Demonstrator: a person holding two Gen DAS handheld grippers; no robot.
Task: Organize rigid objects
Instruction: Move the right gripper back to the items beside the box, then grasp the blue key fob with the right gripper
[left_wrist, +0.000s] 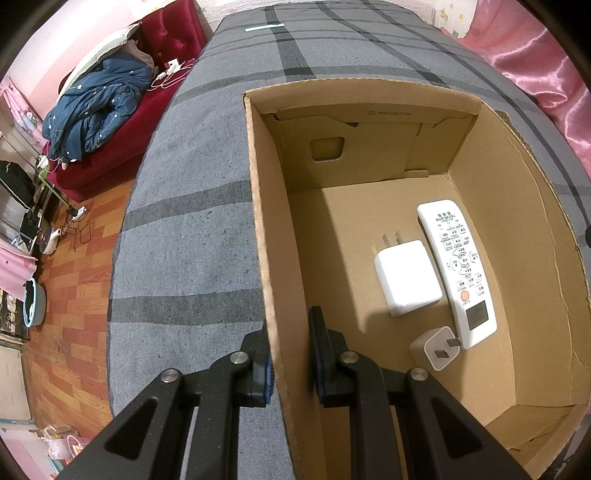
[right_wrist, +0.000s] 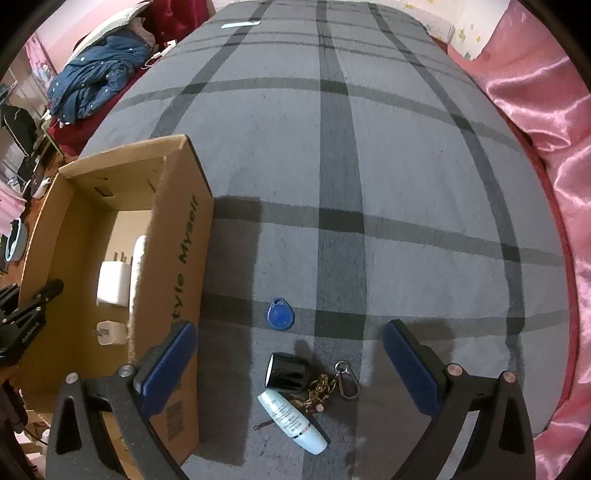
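Even indoor light, sharp focus, strong fisheye bending.
Dark vignette rounds every corner; glare streaks the pink satin fabric (right_wrist: 546, 122) at right; a hard shadow crosses the cardboard box (left_wrist: 332, 229) floor.

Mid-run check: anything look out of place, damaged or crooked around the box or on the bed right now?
Nothing spilled. The cardboard box has a ragged, torn right rim. Left gripper straddles its left wall. Outside, blue key fob, black cylinder, white tube and keychain lie in a loose clump before the open right gripper.
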